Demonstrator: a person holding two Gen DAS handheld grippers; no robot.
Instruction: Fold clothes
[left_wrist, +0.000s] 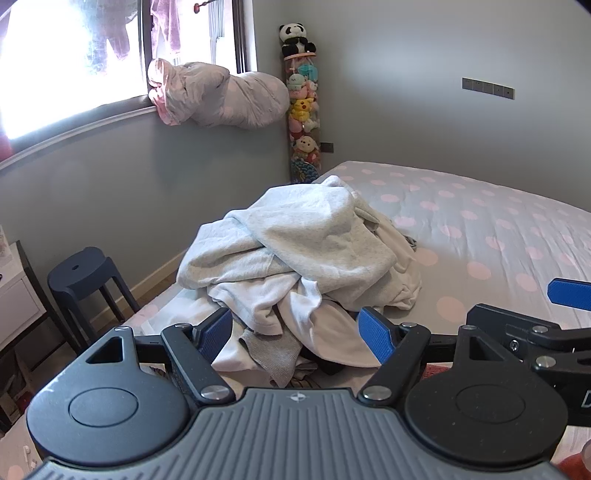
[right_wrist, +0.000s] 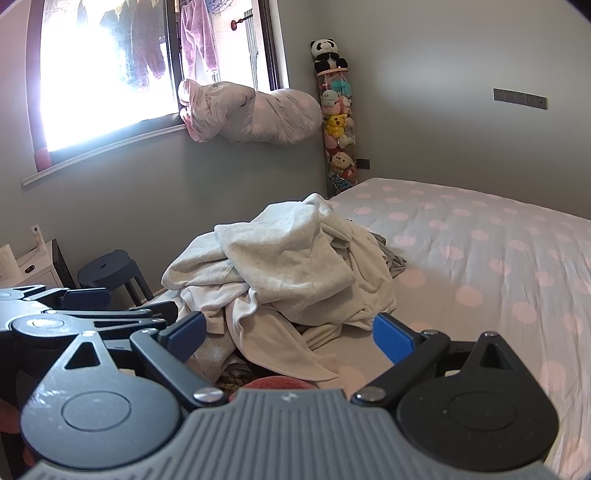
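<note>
Clothes pile (left_wrist: 295, 258) ahead of both grippers (left (left_wrist: 299, 332), right (right_wrist: 291, 332)), jaws apart, empty.

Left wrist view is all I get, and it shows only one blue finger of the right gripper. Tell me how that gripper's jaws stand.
Observer: The right gripper is open. Its two blue pads stand wide apart and press on nothing, and the pile of clothes lies just ahead.
Operator: Now report what is on the white cabinet by the stool. My view cuts it off.
Observer: A white tube stands upright on the cabinet, to the left of the dark stool.
</note>
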